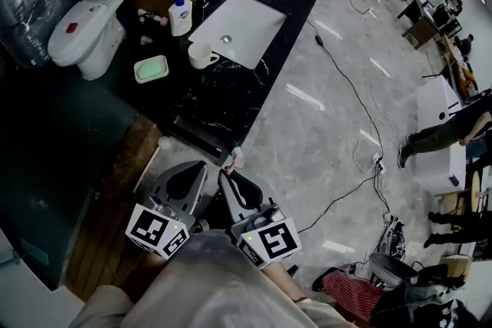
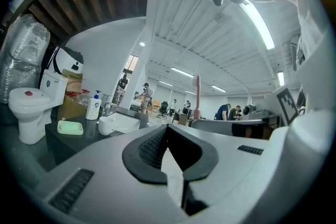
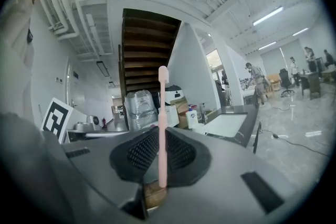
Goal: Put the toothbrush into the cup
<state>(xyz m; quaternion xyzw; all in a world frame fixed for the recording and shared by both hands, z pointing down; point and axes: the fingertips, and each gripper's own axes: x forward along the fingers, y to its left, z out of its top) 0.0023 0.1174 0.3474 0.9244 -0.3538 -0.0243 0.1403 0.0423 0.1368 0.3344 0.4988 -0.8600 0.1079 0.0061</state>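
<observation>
A pink toothbrush [image 3: 162, 123] stands upright between the jaws of my right gripper [image 3: 160, 132], which is shut on its handle. In the head view its pink end [image 1: 237, 158] sticks out past my right gripper [image 1: 224, 176], low in the frame and in front of the black counter [image 1: 231, 100]. My left gripper [image 1: 200, 167] hangs just to the left of it, and in the left gripper view its pads [image 2: 152, 147] meet with nothing held. The white cup [image 1: 201, 55] stands on the counter beside the sink [image 1: 238, 27], well away from both grippers. The left gripper view also shows the cup [image 2: 107, 124] and the toothbrush [image 2: 197, 96].
A green soap dish [image 1: 151, 69] and a soap pump bottle [image 1: 181, 15] stand on the counter left of the cup. A white toilet [image 1: 88, 19] is at the far left, cardboard boxes behind it. Cables run over the grey floor [image 1: 338, 111] to the right.
</observation>
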